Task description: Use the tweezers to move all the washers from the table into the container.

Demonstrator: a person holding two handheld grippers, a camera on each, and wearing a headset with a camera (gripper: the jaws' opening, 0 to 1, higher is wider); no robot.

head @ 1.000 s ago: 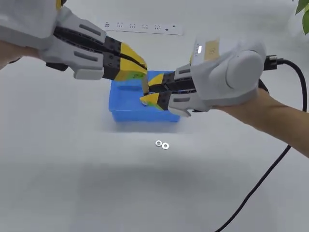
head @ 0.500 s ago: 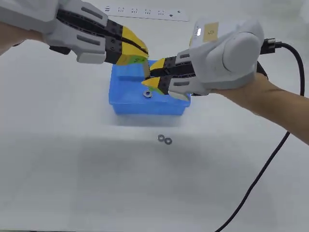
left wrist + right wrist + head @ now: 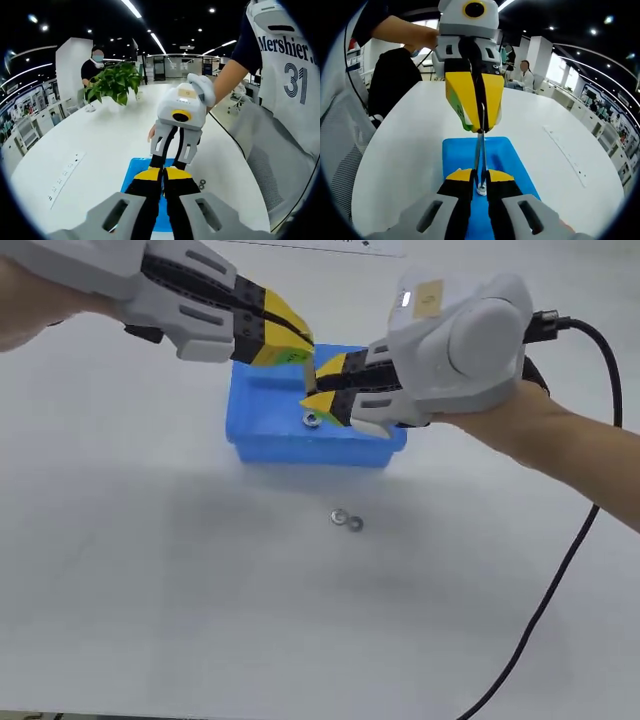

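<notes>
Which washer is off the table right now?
The small silver metal washer over the blue plastic container, at the thin metal tweezers' tip. The other two lie side by side on the white table.

Light falls from overhead: long strip lights [image 3: 142, 20] and small round spots glow against a dark ceiling [image 3: 100, 15] at the top of both gripper views. In the head view the white table [image 3: 200, 620] is evenly bright, nearly washed out, with a broad soft grey shadow across the middle of the frame and a narrow one along the container [image 3: 262, 435]. Edges there look slightly soft. Both gripper views bulge, so the power strip [image 3: 64, 172] at lower left curves.
</notes>
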